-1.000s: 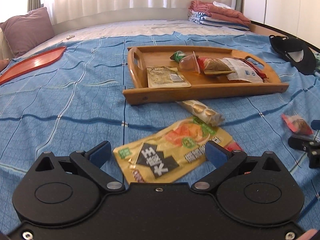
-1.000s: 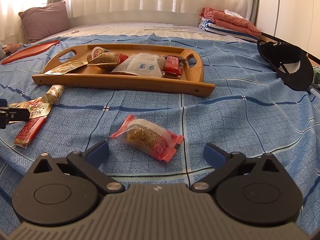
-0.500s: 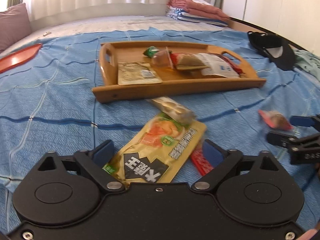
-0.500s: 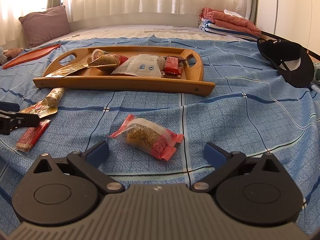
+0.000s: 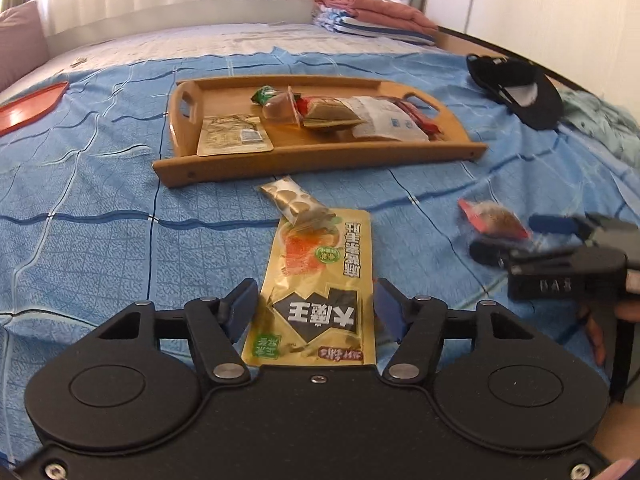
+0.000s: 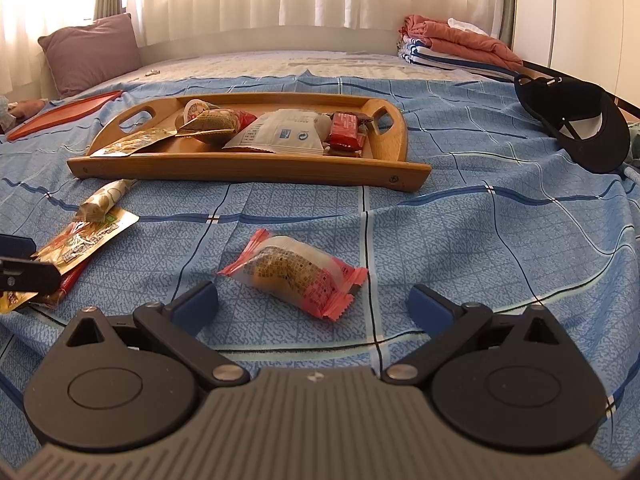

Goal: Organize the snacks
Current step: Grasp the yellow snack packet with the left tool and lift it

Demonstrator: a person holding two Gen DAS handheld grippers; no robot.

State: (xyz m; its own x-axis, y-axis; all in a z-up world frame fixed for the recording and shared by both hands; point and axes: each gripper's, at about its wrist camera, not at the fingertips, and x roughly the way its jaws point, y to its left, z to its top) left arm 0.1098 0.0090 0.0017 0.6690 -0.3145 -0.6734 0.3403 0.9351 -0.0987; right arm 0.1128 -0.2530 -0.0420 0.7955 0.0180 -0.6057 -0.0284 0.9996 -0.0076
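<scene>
The left gripper (image 5: pixel 314 306) is gaping around the gold pouch (image 5: pixel 318 280), hiding a red stick beneath. The right gripper (image 6: pixel 312 306), spread, is facing the red-ended packet (image 6: pixel 296 274) on the bed (image 6: pixel 480 240), near the wooden tray (image 6: pixel 248 170).

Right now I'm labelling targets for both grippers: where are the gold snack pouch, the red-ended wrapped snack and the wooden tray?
gold snack pouch (image 5: pixel 320 280), left wrist view, middle of its printed face.
red-ended wrapped snack (image 6: pixel 294 272), right wrist view, clear middle.
wooden tray (image 6: pixel 240 170), right wrist view, near wall.
</scene>
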